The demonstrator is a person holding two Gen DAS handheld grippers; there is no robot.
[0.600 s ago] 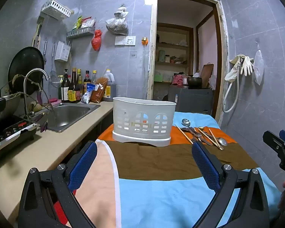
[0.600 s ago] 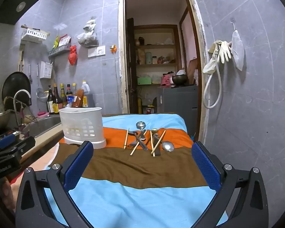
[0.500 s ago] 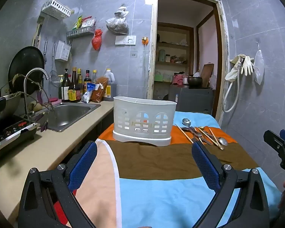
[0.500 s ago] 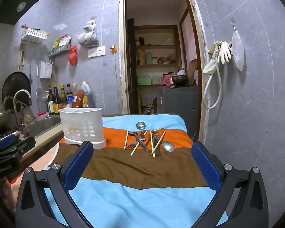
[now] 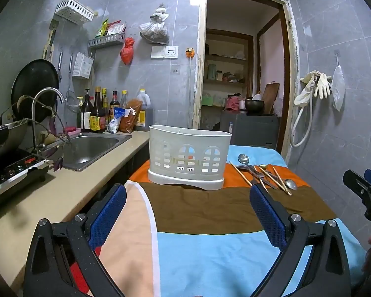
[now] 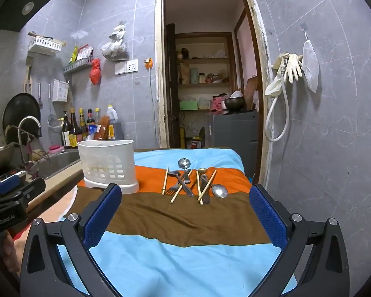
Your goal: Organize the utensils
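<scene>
My desk (image 6: 185, 255) wears a striped cloth, with the white utensil basket (image 5: 189, 157) upright on its orange band and the utensils (image 6: 193, 183), spoons, chopsticks and a fork, piled just to its right. My left gripper (image 5: 188, 205) and right gripper (image 6: 185, 205) hang above the cloth, jaws spread wide and holding nothing.

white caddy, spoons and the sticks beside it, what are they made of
White caddy: looks like matte moulded plastic, with arched cut-out slots in its wall. Spoons: shiny silver with bright glints, probably stainless steel. Chopsticks: pale tan and dull, likely bamboo or wood; too small to tell which.
</scene>
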